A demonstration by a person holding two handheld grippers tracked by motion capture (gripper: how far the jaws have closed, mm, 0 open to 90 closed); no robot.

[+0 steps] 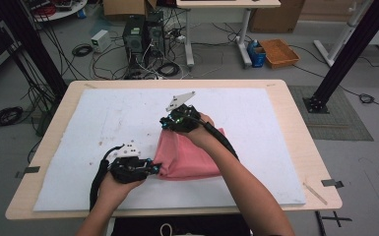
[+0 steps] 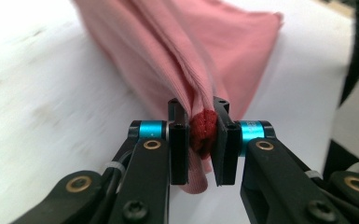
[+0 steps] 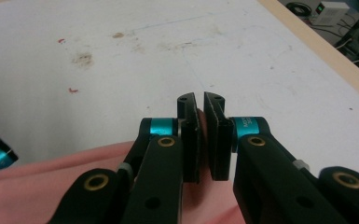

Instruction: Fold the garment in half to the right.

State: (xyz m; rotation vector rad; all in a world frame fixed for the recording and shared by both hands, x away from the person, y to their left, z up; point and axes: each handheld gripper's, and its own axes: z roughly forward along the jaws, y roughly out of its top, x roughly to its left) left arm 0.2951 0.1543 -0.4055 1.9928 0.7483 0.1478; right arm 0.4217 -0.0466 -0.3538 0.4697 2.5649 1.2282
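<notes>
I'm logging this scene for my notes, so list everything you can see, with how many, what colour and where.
pink cloth: one, pink, on the white mat near the table's front middle, pinched at two edges.
white mat: one, white with small stains, covering most of the table.
table: one, light wood, centre of the room.
computer towers: two, black, on the floor behind the table among cables.
basket: one, orange, on the floor at the back right.
cardboard boxes: some, brown, along the back.
left gripper: one, black with blue rings, jaws shut on the cloth's edge.
right gripper: one, black with blue rings, jaws shut on the cloth's far edge.
</notes>
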